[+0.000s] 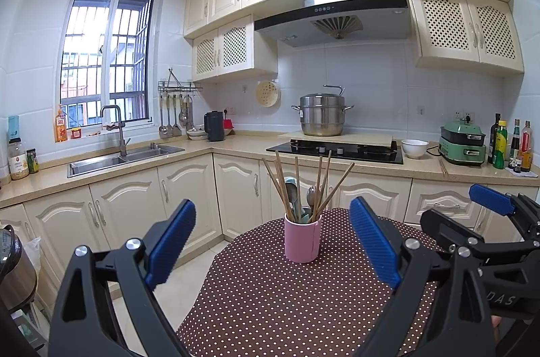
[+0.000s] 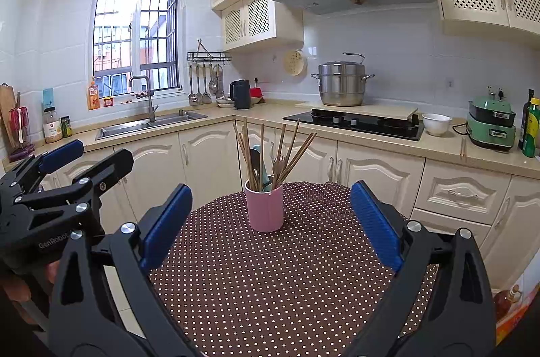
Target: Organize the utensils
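Both the left gripper [image 1: 273, 242] and right gripper [image 2: 270, 227] hang spread and empty, the pink cup [image 1: 302, 237] of chopsticks [image 1: 281, 184] just ahead between them, and a careless nudge could tip it.

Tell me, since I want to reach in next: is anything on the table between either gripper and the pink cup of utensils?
Nothing visible does. The pink cup stands alone on the dotted tablecloth, with bare cloth between it and the open left gripper. The open right gripper has the same clear line to it.
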`<state>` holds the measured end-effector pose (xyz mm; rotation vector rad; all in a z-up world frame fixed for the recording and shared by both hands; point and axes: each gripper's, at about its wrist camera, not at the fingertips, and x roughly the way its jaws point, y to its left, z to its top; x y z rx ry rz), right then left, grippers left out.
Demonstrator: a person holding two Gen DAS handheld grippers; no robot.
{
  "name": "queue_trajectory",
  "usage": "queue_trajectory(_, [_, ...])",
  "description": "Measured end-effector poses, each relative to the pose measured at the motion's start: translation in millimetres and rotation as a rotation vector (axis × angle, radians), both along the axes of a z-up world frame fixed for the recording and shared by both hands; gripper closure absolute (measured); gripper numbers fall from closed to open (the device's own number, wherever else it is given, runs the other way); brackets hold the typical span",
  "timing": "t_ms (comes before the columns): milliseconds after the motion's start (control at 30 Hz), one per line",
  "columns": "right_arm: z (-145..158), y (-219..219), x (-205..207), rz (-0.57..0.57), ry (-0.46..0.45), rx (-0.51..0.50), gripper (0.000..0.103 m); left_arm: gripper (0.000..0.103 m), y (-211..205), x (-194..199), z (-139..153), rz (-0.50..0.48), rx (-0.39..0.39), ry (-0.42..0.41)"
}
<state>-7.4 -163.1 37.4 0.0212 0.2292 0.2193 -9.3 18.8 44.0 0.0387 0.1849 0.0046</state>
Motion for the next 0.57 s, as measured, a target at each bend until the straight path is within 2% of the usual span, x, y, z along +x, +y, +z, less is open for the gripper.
queue_trajectory(333, [0.9, 5.1, -10.4, 0.001, -0.004, 0.001, 0.010, 0.012, 0.9, -13.3, 1.6, 0.007, 0.004, -0.001])
queue_trajectory(567, [-5.6, 4.1, -5.9, -0.008, 0.020, -0.013, 0.009, 0.012, 4.1, -1.0, -9.5, -0.008, -0.024, 0.059])
